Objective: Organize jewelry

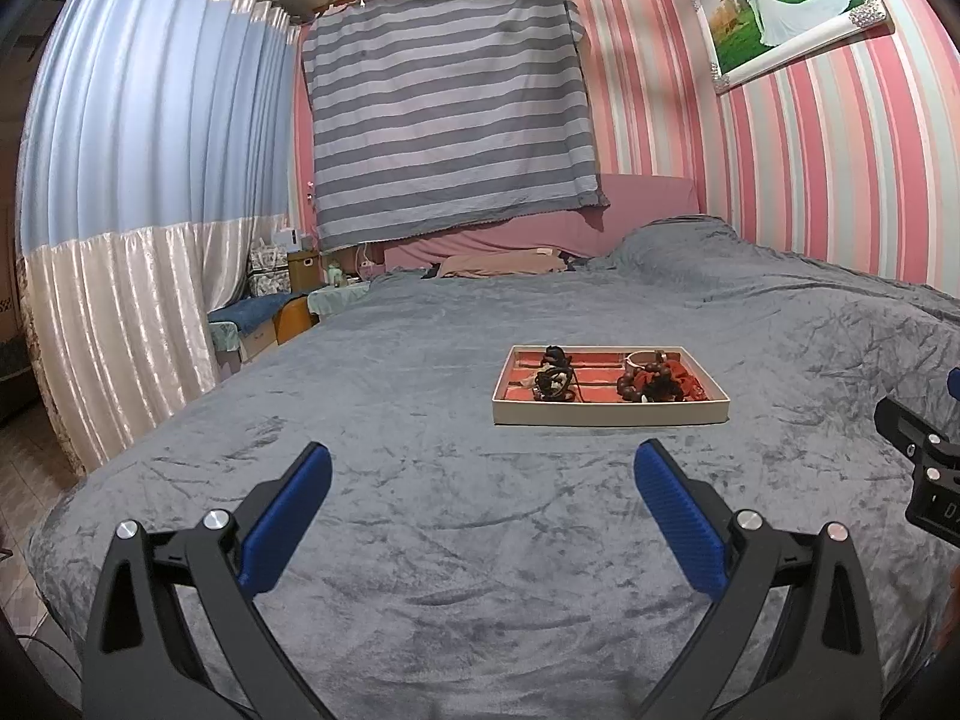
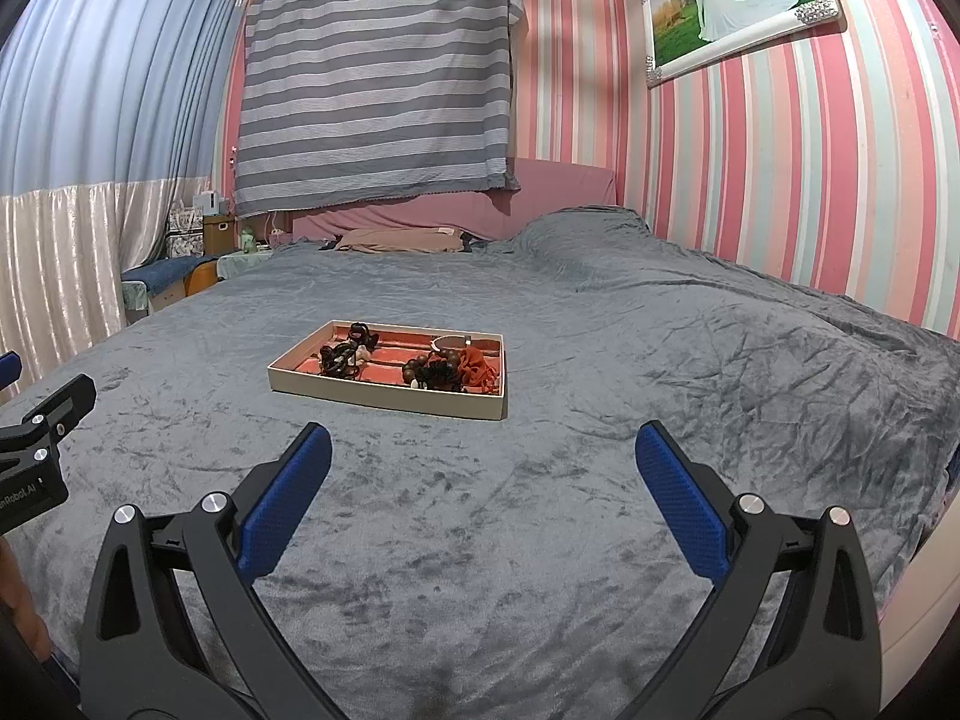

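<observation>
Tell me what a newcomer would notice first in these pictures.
A shallow tray of tangled jewelry lies on the grey blanket, ahead of both open grippers: left gripper, right gripper. Behind, a striped cloth hangs on the pink striped wall, beside a wedding photo.

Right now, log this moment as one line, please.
left claw: open, empty, above bed | right claw: open, empty | jewelry tray: on grey blanket, ahead of both | jewelry: two piles inside tray, untouched

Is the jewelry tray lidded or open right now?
Open: the jewelry tray has no lid, and dark bead strands and a red piece lie exposed inside it.
</observation>
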Tool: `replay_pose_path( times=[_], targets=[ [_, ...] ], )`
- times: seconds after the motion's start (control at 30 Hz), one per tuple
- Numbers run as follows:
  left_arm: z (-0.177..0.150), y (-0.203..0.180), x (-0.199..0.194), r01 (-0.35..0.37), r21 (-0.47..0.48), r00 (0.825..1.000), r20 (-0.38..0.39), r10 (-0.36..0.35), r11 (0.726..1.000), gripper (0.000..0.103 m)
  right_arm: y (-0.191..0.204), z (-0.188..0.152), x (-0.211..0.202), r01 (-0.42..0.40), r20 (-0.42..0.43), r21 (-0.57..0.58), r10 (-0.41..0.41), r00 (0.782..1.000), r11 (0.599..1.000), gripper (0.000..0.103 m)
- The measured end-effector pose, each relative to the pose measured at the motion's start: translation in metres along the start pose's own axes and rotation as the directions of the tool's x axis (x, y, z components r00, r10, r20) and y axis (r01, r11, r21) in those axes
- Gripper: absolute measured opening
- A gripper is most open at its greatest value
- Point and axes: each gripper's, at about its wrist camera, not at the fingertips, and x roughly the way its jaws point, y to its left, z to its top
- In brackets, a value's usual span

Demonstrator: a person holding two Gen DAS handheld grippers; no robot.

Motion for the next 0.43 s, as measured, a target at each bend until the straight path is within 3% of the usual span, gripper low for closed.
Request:
replay_pose_path(
  times=[0.43],
  targets=[
    [-0.0008, 0.0003, -0.0020, 0.003, 0.004, 1.000, -0.007, -0.003, 1.000, 0.099, 0.0011, -0.0041, 0.0026, -0.001, -0.007, 0.002, 0.001, 1.000, 1.000, 0.099]
  ],
)
